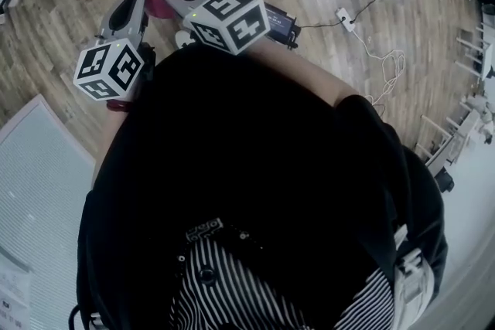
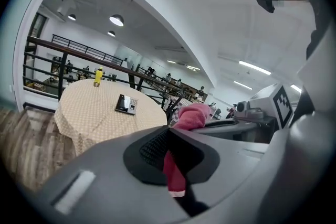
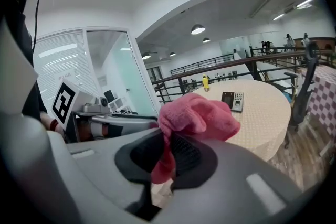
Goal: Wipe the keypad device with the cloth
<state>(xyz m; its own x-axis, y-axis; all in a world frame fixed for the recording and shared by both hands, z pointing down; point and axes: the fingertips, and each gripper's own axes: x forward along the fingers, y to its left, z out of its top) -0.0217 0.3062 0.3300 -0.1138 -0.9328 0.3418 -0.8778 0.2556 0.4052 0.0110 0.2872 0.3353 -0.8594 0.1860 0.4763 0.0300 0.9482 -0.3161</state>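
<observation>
Closest is a pink fluffy cloth (image 3: 197, 115), pinched by both grey handheld grippers at once. The right gripper (image 3: 167, 157) has its jaws closed on the cloth just below the bunched part, and the left gripper (image 2: 176, 168) has its jaws closed on a hanging end. Well beyond them, a small black keypad device (image 3: 232, 99) lies flat on a round table (image 3: 268, 118) draped in beige dotted fabric. A yellow bottle (image 3: 205, 82) stands upright near the table's far edge.

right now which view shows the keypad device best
The left gripper view: the keypad device lies in the open on the table, screen and keys visible. The right gripper view shows it next to the pink cloth in frame. The head view does not show it.
</observation>
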